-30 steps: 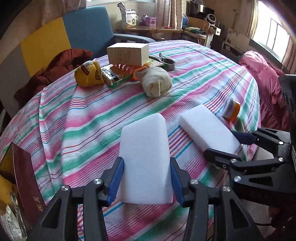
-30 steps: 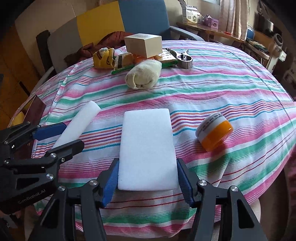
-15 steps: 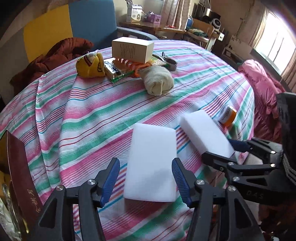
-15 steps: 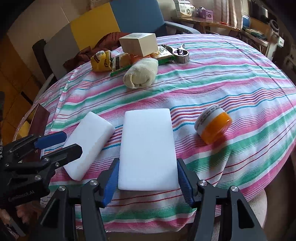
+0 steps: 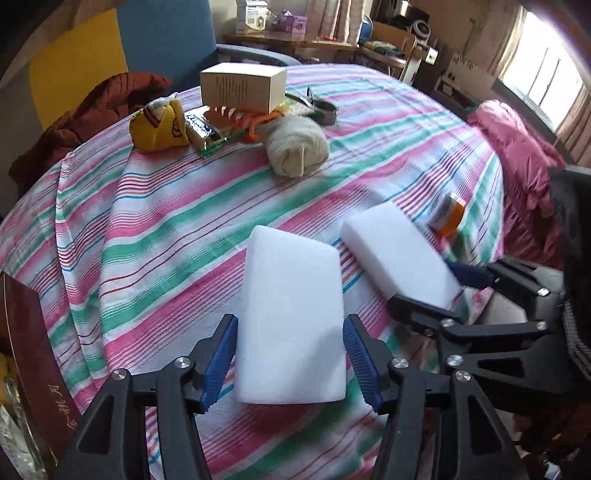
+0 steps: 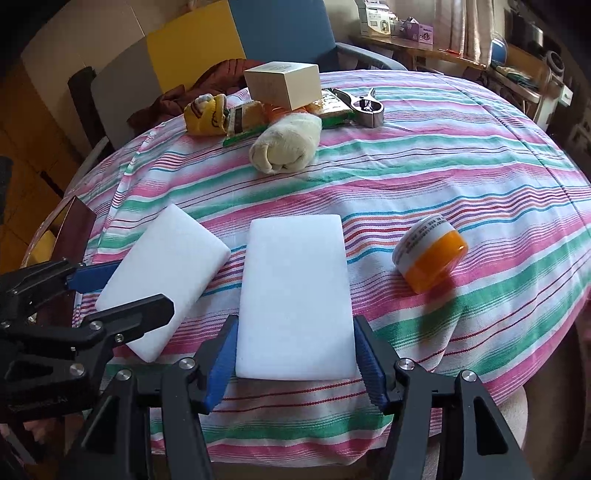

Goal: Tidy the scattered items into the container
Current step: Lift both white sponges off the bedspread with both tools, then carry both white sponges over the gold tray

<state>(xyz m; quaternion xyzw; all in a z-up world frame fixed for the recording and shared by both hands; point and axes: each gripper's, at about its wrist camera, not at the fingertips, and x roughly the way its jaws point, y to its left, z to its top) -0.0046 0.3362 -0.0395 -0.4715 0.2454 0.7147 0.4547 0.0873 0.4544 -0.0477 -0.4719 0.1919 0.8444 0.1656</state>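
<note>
Two white sponge blocks lie near the front of the striped tablecloth. The left sponge (image 5: 291, 314) rests flat on the cloth between the blue pads of my left gripper (image 5: 291, 325), which is open with its pads just beside the block's long edges. The right wrist view shows the same sponge (image 6: 166, 273) flat, flanked by the left gripper (image 6: 129, 291). My right gripper (image 6: 295, 325) is shut on the right sponge (image 6: 295, 295), pads against both long sides. An orange jar (image 6: 430, 254) lies on its side to the right. A dark red box (image 5: 33, 369) stands at the table's left edge.
At the far side sit a rolled cream cloth (image 6: 284, 146), a beige carton (image 6: 282, 88) on snack packets, a yellow plush toy (image 6: 205, 114) and a metal clip (image 6: 365, 107). A blue chair (image 6: 280, 33) with a brown garment stands behind. The table edge drops off close in front.
My left gripper opened and let its sponge down from a tilted hold; the block now lies flat between the pads. The right gripper and its sponge have not moved.
</note>
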